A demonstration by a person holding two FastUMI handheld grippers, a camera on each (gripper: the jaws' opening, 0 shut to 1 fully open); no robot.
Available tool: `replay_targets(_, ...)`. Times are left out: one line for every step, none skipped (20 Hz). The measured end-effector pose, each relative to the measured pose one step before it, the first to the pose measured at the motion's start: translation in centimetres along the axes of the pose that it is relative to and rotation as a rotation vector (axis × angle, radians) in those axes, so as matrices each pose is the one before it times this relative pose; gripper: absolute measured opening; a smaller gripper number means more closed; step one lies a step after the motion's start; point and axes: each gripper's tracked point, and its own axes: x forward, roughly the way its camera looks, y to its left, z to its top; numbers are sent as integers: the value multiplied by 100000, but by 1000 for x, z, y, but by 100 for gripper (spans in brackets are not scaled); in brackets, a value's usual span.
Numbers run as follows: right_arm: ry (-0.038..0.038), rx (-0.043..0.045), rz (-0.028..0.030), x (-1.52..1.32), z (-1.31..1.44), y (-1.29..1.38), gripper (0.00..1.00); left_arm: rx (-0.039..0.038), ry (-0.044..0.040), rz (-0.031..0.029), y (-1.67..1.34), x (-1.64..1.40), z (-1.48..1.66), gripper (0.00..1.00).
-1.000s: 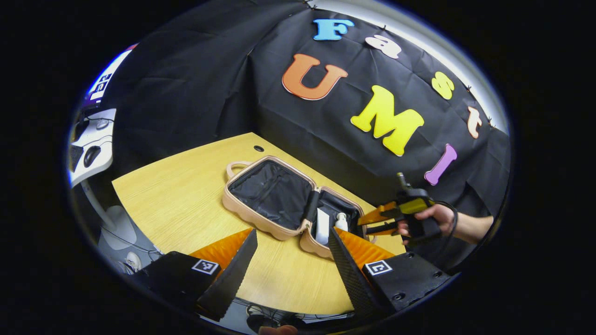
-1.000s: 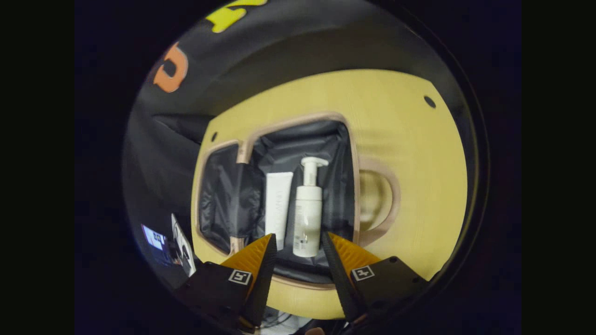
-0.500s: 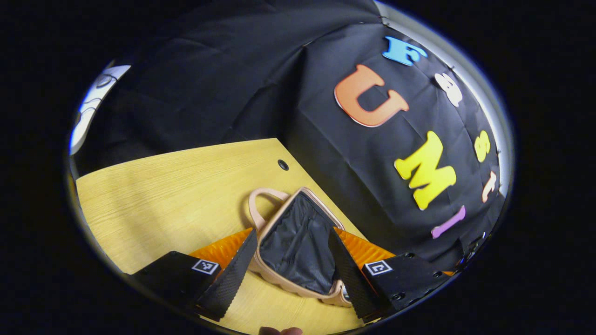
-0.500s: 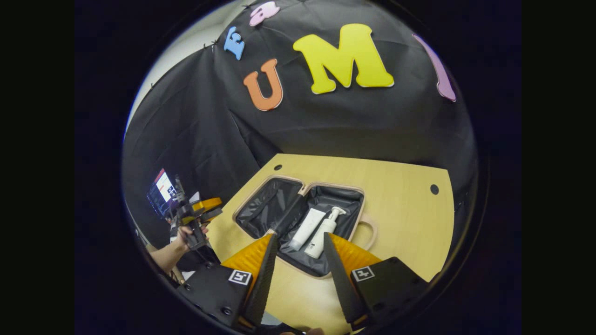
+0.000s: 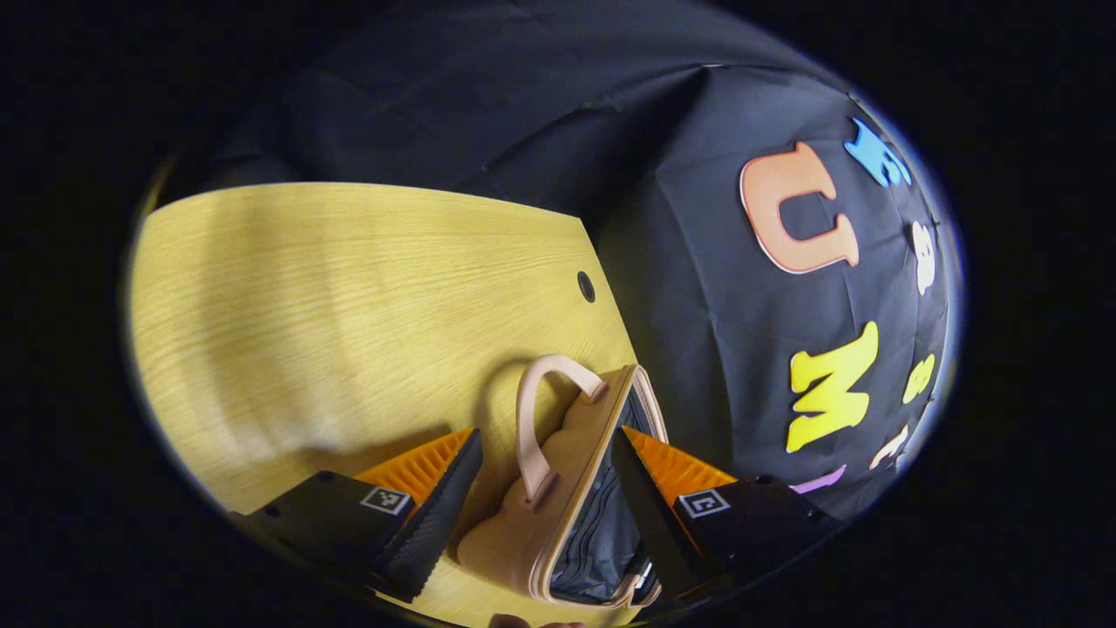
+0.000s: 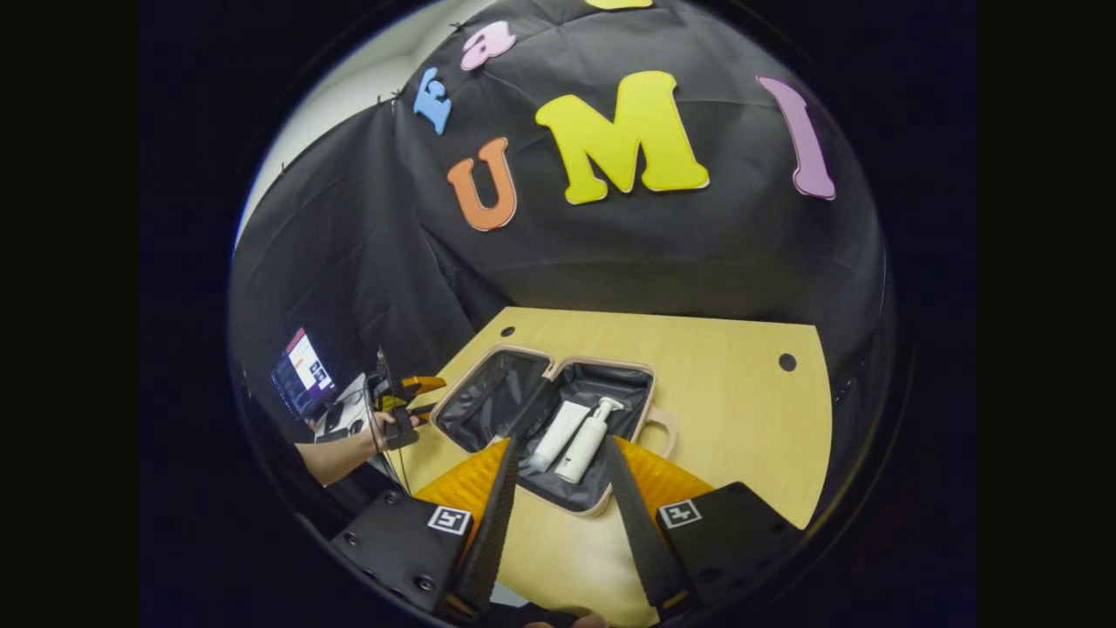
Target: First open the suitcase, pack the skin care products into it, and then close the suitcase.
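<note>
The suitcase (image 6: pixel 545 427) is lying wide open on the wooden table (image 6: pixel 732 384), and both skin care products are sitting side by side in its right-hand half: the tube (image 6: pixel 558 434) and, just beside it at three o'clock, the pump bottle (image 6: pixel 586 441). So packing looks done; closing is what's left.

The left gripper (image 5: pixel 545 475) is coming right in on the empty half, fingers spread apart and gripping nothing, with the shell's rim running between them from six o'clock up toward twelve. The carry handle (image 5: pixel 542 419) is sitting dead ahead at twelve o'clock, close to the left finger (image 5: pixel 440 506). That rim, lengthwise between the fingers, is what the coming swing turns on, and this is clearly the nearer hand.

The right gripper (image 6: pixel 558 515) is hanging back, well apart from the case at its twelve o'clock, fingers likewise spread and empty. Over at nine o'clock, the person's hand (image 6: pixel 384 426) is holding the other tool by the case's edge.
</note>
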Motion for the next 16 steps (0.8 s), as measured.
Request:
replay_targets(26, 614, -98, 34, 3, -53, 60, -1821, -244, 472, 446, 746, 2, 94)
replay_targets(70, 142, -456, 47, -59, -149, 60, -1978, 391, 103, 71, 453, 77, 92)
replay_targets(184, -90, -159, 54, -52, -8, 60, -1670, -206, 37, -74, 567, 113, 90)
replay_targets(88, -254, -403, 75, -81, -29, 60, -978, 62, 720, 145, 474, 82, 96)
replay_targets(3, -163, -338, -32, 2, -34, 60, -220, 444, 680, 127, 399, -111, 79)
replay_targets(107, 111, -319, -25, -128, -92, 60, 275, 957, 1664, 157, 478, -221, 82)
replay_targets(-331, 326, -65, -71, 9, 46, 60, 716, 1531, 1720, 159, 339, -102, 66)
replay_targets(-644, 124, -383, -27, 100, -158, 60, 702, 1606, 1767, -37, 439, -249, 58)
replay_targets(-883, 179, -756, -76, 104, -226, 60, 843, 230, 1751, -107, 305, -20, 52)
replay_targets(-1809, -131, -1428, -274, 233, -327, 61, 1111, -838, 4315, 476, 139, 302, 21)
replay_targets(-2883, -448, -1801, -288, 516, -371, 60, 589, 353, 960, -300, 11, 81, 12)
replay_targets(-3719, 82, -2665, -358, 804, -855, 60, 1234, 518, 913, -226, -248, -71, 15)
replay_targets(-3471, -28, -2591, -395, 551, -547, 60, 1767, -217, 74, -419, -356, 64, 13)
replay_targets(-3389, 49, -2602, -405, 465, -582, 60, 1862, -1298, -5, -575, -510, 285, 10)
replay_targets(-2726, 327, -2156, -521, 430, -694, 60, 1340, -2057, -913, -1011, -656, 584, 9)
replay_targets(-2483, 860, -1465, -561, 391, -583, 60, 1287, -2664, -1591, -1454, -920, 604, 7)
